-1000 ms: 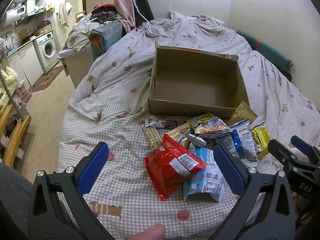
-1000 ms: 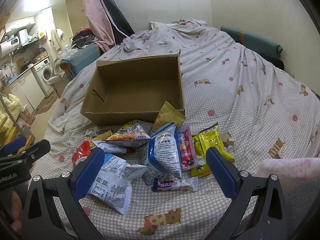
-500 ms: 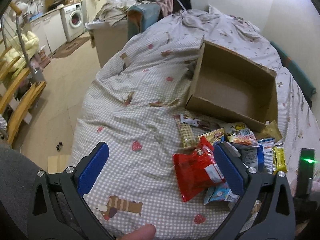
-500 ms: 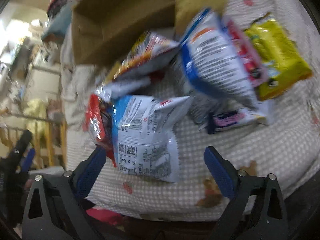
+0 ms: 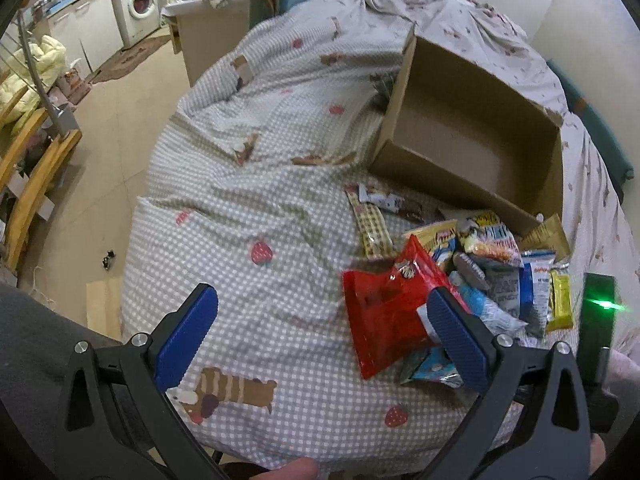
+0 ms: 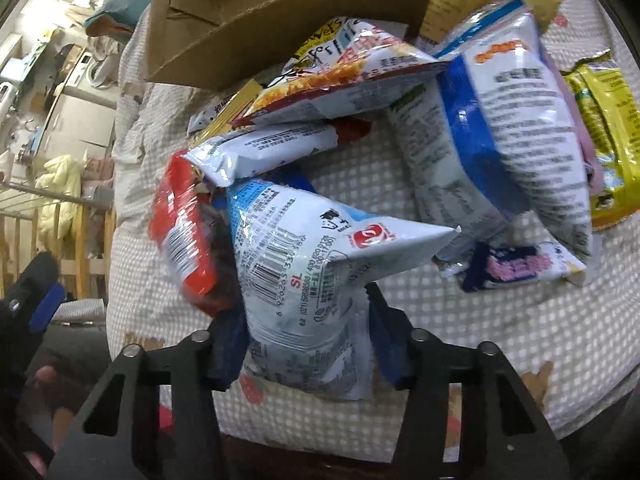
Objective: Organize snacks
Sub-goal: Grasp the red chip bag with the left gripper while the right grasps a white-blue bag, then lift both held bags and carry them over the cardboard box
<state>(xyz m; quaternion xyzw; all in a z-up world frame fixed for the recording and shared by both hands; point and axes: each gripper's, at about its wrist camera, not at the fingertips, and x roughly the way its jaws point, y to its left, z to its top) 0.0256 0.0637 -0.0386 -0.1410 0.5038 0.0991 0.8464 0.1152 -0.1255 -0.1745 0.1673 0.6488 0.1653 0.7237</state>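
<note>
A pile of snack bags (image 5: 488, 248) lies on the checked bedspread (image 5: 260, 200) in front of an open cardboard box (image 5: 452, 184) that has nothing inside. My right gripper (image 6: 306, 344) points steeply down, its jaws closing. Both pads press the lower end of a white and blue snack bag (image 6: 304, 280). A red bag (image 6: 184, 240) lies against that bag's left side. My left gripper (image 5: 320, 300) hovers open over the bedspread with nothing between its fingers. Its right finger (image 5: 456, 332) overlaps the red bag (image 5: 384, 312) in the left wrist view.
Around the held bag lie an orange-printed bag (image 6: 344, 64), a blue and white bag (image 6: 512, 120), a yellow packet (image 6: 608, 128) and a small purple packet (image 6: 520, 268). The bed's left edge drops to the floor, with wooden furniture (image 5: 32, 176) and a washing machine (image 5: 140, 0) beyond.
My right gripper dropped onto the pile, tilted down, and narrowed from wide open onto the white and blue bag. The left gripper tilted down and rolled, staying open.
</note>
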